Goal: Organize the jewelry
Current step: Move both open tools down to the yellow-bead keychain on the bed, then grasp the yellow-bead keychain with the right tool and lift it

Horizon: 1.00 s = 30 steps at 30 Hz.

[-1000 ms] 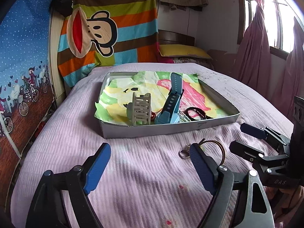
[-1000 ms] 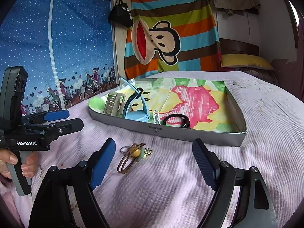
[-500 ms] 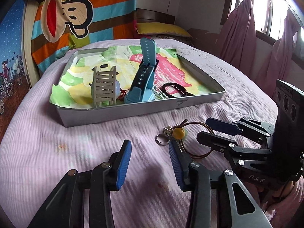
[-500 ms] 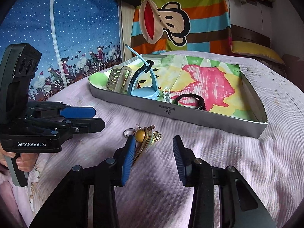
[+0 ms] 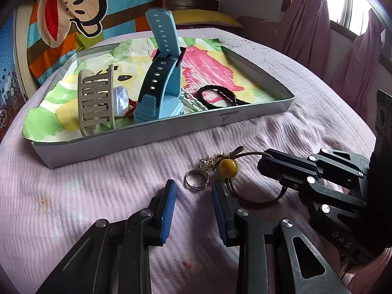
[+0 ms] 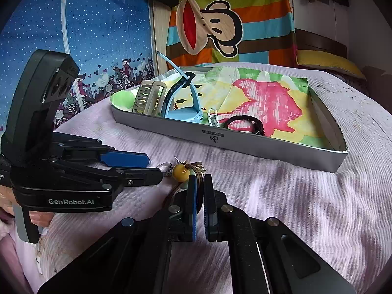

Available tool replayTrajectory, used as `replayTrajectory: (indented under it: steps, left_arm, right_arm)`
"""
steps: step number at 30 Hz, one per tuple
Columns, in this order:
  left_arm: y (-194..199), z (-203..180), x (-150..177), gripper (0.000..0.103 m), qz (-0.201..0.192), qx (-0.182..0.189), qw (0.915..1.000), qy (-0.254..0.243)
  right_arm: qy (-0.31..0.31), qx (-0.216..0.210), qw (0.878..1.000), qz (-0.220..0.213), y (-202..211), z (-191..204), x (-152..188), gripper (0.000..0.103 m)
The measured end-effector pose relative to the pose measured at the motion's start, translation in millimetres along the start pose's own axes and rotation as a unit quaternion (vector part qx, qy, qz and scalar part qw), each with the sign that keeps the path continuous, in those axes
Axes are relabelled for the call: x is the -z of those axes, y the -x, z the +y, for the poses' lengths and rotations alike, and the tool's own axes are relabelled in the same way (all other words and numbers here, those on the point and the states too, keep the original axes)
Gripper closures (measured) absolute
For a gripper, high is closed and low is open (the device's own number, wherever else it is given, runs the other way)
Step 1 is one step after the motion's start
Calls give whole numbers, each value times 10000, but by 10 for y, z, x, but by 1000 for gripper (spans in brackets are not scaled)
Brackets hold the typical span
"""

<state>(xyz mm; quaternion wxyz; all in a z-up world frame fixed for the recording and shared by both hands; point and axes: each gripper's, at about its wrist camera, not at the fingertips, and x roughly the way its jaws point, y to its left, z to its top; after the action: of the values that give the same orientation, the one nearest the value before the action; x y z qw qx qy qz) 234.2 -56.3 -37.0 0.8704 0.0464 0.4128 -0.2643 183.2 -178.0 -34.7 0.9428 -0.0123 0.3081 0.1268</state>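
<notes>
Right gripper (image 6: 200,183) pinching brown cord (image 6: 198,171), left gripper (image 5: 193,191) closing on nothing.

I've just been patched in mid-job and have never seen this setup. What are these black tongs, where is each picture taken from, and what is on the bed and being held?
No robot here: a person holds one set of hand tongs in each hand, with a wide-angle camera on each looking along its fingers. One picture is from the left tongs, the other from the right tongs; each also shows its partner from the side. On the pink bedspread stands a grey tray holding a beige hair claw, a blue watch and a black hair tie. In front of the tray lies a brown cord bracelet with a yellow bead and a silver ring. The right tongs are shut on the cord. The left tongs are closing near the ring, not touching it yet.
</notes>
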Motion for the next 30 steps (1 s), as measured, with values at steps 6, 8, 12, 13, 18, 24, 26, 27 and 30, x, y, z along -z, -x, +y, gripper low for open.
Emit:
replayTrajectory:
  steps: [6,8,12,13,18,24,26,27,30]
  left_arm:
    - [-93,-50,-49,81,126,-140,9998,-49]
    - [-113,-51,-56,83,148,-169,9997,-52]
    - [-103,-56,-53,84,106,-164,9998,-38]
    - [-91,-53,-49,84,81,-145,9999,-19]
    - [-10,-38,1,84,-46,-92,9999,60]
    - [170,-9,44,84,-355,0,9991,243]
    - [254,0,31,84,-508,18,9983,284]
    - [296,0,19,84,-577,27,9979,293]
    - [412,-6,-26,84,-761,-24,9967,265]
  right_arm:
    - [-60,20,9999,-100,23,-22,-7,99]
    - [-80,23,9999,-106,24,-27,-11,99]
    - [-98,31,9999,-117,17,-38,-10,99]
    - [-100,27,9999,-128,21,-39,-11,99]
    - [-82,56,9996,-253,72,-30,-12,99]
    - [7,112,9990,-442,174,-5,-44,99]
    - [29,122,9987,-503,219,0,-73,99]
    - [38,129,9985,-531,247,4,-92,99]
    - [91,169,9978,-636,305,-6,-189,99]
